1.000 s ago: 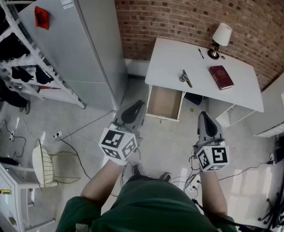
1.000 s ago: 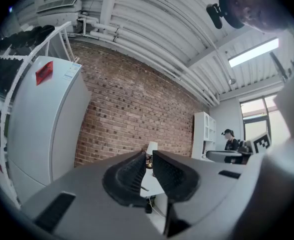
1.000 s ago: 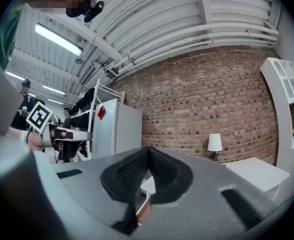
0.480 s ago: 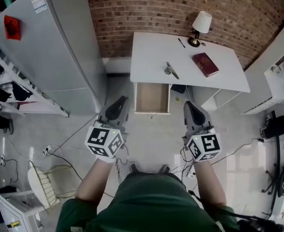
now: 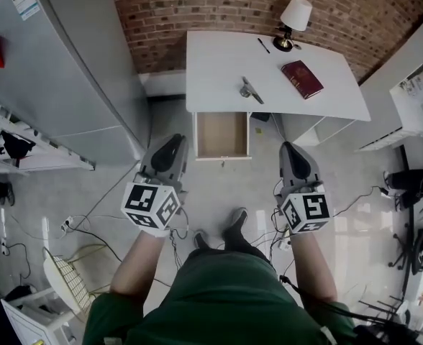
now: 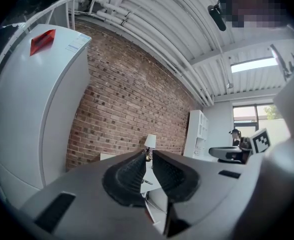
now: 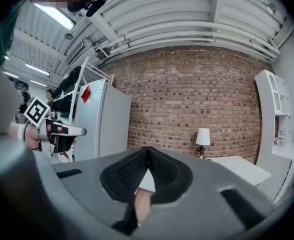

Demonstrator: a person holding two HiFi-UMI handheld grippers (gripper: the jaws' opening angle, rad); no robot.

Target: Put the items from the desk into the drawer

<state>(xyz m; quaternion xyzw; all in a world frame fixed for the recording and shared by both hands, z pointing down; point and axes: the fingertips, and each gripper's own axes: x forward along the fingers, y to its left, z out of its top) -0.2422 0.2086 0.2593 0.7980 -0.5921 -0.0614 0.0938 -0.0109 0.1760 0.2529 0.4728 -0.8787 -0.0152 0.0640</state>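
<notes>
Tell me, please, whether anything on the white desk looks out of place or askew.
Nothing is spilled or damaged. The red book lies skewed to the desk edge, and the drawer below stands pulled out, looking empty; the lamp stands upright.

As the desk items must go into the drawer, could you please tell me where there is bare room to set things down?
The open drawer is bare. On the desk, the left part is free, between its left edge and the metal tool. The front right corner past the red book is bare. Crowded: the back by the lamp and pen.
</notes>
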